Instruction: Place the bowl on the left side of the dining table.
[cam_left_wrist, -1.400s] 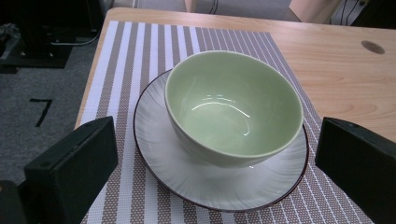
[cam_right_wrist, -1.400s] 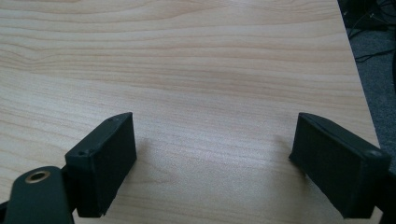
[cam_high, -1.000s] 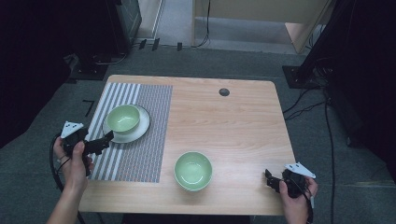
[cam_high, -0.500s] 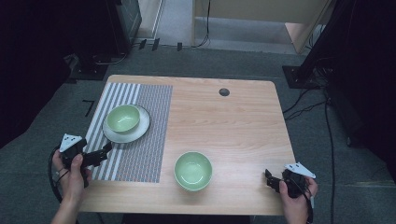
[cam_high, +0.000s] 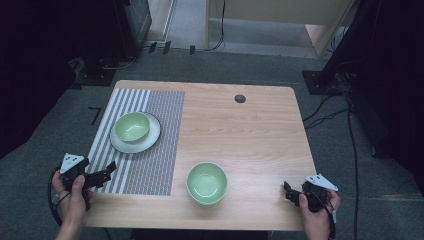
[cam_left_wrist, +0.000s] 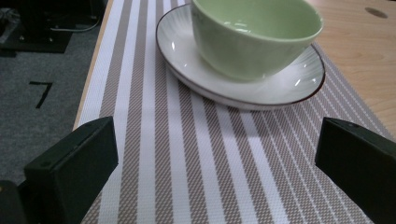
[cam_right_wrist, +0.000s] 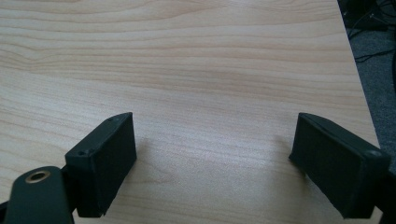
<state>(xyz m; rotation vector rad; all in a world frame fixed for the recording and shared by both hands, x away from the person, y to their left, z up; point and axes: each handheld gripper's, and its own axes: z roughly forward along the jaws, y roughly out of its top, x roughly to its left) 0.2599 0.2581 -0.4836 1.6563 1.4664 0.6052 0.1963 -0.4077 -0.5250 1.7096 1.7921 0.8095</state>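
A green bowl (cam_high: 132, 126) (cam_left_wrist: 254, 32) sits on a white plate (cam_high: 150, 140) (cam_left_wrist: 280, 84) on the striped placemat (cam_high: 150, 165) (cam_left_wrist: 205, 154) at the table's left. A second green bowl (cam_high: 207, 182) stands alone on the bare wood near the front edge. My left gripper (cam_high: 107, 173) (cam_left_wrist: 219, 163) is held open over the placemat's near left corner, jaws wide apart and empty, facing the plate a short way ahead. My right gripper (cam_high: 289, 191) (cam_right_wrist: 215, 158) is open and empty at the front right corner, low over bare wood.
The wooden table (cam_high: 250, 135) has a small dark round cap (cam_high: 240, 98) near its far edge. Grey carpet with cables (cam_high: 330, 112) and dark equipment stands surround it. A floor mark (cam_left_wrist: 41, 92) lies left of the table.
My left gripper has drawn back toward the front left corner, away from the plate and bowl. The right gripper has stayed put.
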